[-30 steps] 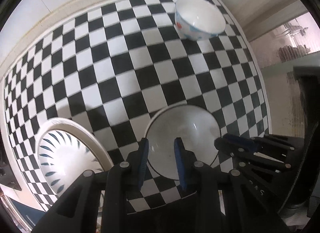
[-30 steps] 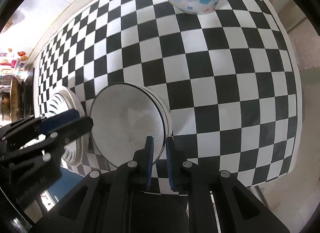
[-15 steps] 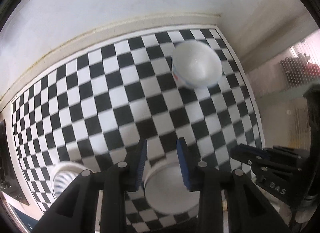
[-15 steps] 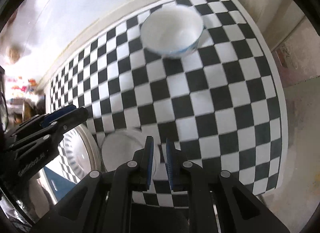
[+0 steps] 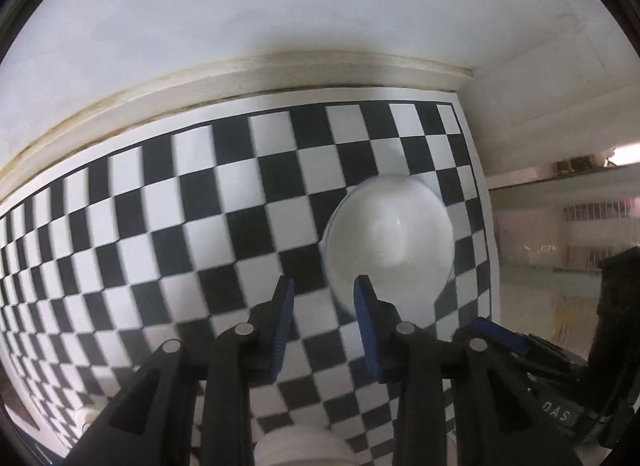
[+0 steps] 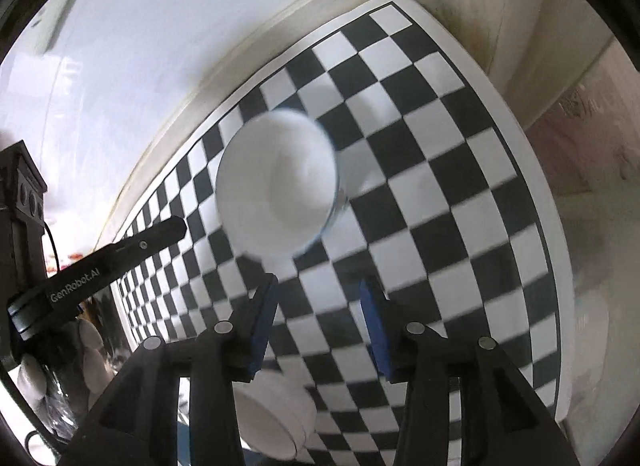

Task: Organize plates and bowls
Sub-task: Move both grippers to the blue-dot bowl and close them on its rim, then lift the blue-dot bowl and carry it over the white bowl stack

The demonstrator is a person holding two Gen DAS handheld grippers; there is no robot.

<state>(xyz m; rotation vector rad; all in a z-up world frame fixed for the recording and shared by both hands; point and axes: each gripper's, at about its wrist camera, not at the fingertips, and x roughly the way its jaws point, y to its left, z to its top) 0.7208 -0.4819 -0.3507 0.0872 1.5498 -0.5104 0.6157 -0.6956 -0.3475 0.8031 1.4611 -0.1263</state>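
Observation:
A white bowl (image 5: 390, 246) with faint blue marks stands on the checkered mat (image 5: 200, 225) near its far right corner. It also shows, blurred, in the right wrist view (image 6: 280, 189). My left gripper (image 5: 324, 298) is open and empty just short of the bowl's near rim. My right gripper (image 6: 316, 298) is open and empty, a little in front of the bowl. A stack of white bowls (image 6: 276, 418) sits below the right gripper and shows under the left gripper (image 5: 300, 446).
A white wall (image 5: 280, 17) and a cream ledge (image 5: 200, 81) border the mat at the back. The mat's right edge (image 6: 556, 266) meets a drop to the floor. The left gripper's black finger (image 6: 120, 250) shows at the left of the right wrist view.
Both grippers have moved forward from the near bowl stack toward the far bowl. My right gripper has opened from nearly shut. The left gripper stays open.

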